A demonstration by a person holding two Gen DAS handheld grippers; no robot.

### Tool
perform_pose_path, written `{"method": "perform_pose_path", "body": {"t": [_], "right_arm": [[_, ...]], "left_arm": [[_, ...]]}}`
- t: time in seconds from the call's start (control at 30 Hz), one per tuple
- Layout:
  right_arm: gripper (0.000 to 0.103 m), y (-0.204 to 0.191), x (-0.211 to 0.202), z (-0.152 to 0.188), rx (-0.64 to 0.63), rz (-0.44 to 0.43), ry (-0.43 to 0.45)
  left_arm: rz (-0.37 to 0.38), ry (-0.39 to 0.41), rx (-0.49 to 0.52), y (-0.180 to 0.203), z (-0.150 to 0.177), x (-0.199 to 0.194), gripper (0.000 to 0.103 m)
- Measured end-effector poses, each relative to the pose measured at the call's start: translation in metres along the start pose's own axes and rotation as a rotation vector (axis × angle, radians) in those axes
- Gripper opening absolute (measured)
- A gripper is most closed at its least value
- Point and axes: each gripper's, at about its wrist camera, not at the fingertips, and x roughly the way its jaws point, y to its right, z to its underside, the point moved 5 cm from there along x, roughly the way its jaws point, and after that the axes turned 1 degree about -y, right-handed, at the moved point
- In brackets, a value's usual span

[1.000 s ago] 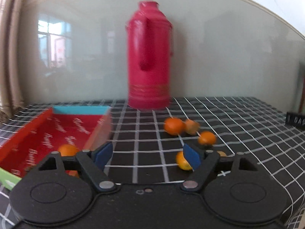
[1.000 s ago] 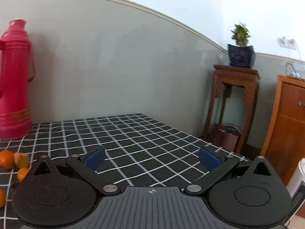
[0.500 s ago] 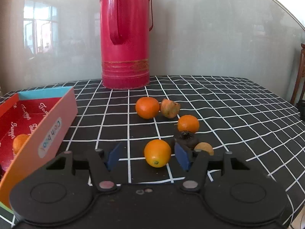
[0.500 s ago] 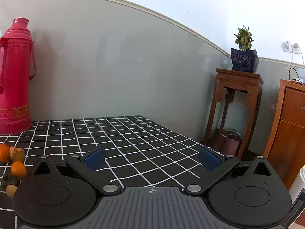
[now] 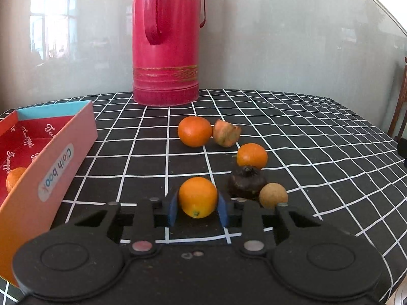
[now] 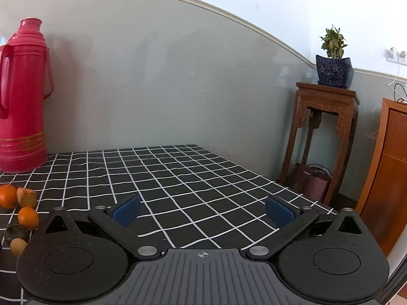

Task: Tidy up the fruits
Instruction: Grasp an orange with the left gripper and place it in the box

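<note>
My left gripper (image 5: 197, 209) is shut on an orange (image 5: 198, 196) that rests on the checked tablecloth. Just right of it lie a dark fruit (image 5: 246, 183) and a small tan fruit (image 5: 273, 195). Further back are two more oranges (image 5: 251, 155) (image 5: 194, 131) and a brownish fruit (image 5: 226, 132). A red box (image 5: 58, 162) at the left holds one orange (image 5: 14, 180). My right gripper (image 6: 202, 209) is open and empty above bare cloth, with the fruit cluster (image 6: 21, 208) at its far left.
A tall red thermos (image 5: 165, 40) stands at the back of the table by the wall; it also shows in the right wrist view (image 6: 21, 96). Off the table's right edge stand a wooden stand with a potted plant (image 6: 328, 101) and a wooden cabinet (image 6: 386, 167).
My left gripper moved forward and down from beside the box to the nearest orange and closed its jaws on it. The right gripper stayed open, shifting only slightly.
</note>
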Motion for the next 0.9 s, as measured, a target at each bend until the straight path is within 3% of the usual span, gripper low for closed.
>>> {"method": "perform_pose_path", "body": {"t": [0.33,0.53,0.7,0.9], "right_arm": [[0.103,-0.006,0.0,0.001,-0.008,-0.029,-0.01],[0.103,-0.013,-0.001,0.001,-0.007,-0.059,-0.019],[0.103,-0.026,-0.006,0.0,-0.02,-0.118,-0.017],[0.103,-0.048,-0.015,0.002,-0.039,-0.257,-0.036]], "left_arm": [[-0.013,0.016,-0.018,-0.005,-0.002,-0.006,0.023],[-0.052,0.068,-0.007,-0.014,-0.008,-0.02,0.023],[-0.102,0.123,-0.017,-0.03,-0.016,-0.037,0.023],[-0.202,0.194,-0.08,-0.066,-0.024,-0.062,0.023]]}}
